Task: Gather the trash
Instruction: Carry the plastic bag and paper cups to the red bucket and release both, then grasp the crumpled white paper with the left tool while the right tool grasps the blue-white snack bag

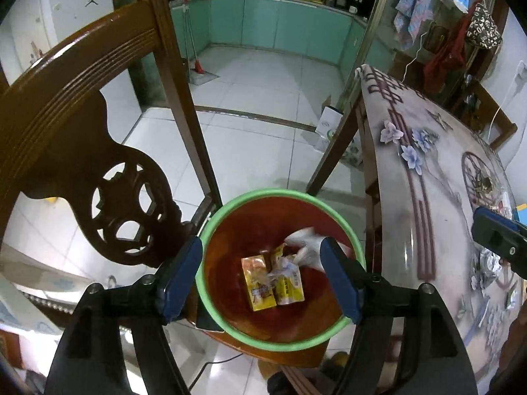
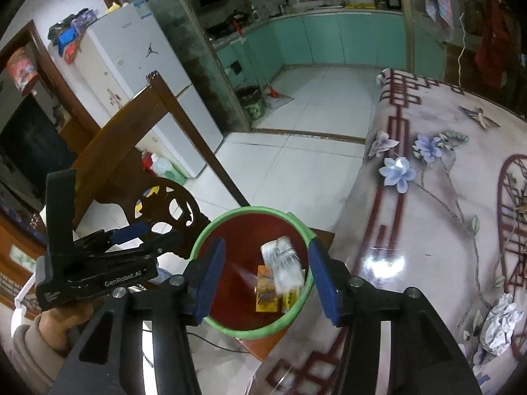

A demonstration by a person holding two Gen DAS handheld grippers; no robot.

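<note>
A round bin with a green rim (image 1: 230,204) (image 2: 210,222) stands on a wooden chair seat beside the table. Two yellow snack packets (image 1: 258,283) (image 2: 266,294) lie in it. A white crumpled wrapper (image 1: 306,247) (image 2: 283,263), blurred, is in mid-air over the bin or just landing on the packets. My left gripper (image 1: 263,279) is open and empty above the bin. My right gripper (image 2: 266,276) is open and empty above the bin too. A crumpled foil ball (image 2: 500,326) (image 1: 490,260) lies on the table to the right.
The carved wooden chair back (image 1: 98,151) (image 2: 131,138) rises at the left of the bin. The flowered glossy table (image 1: 428,177) (image 2: 444,197) fills the right. More small scraps (image 1: 484,187) lie farther along it. White tiled floor (image 1: 263,115) lies beyond.
</note>
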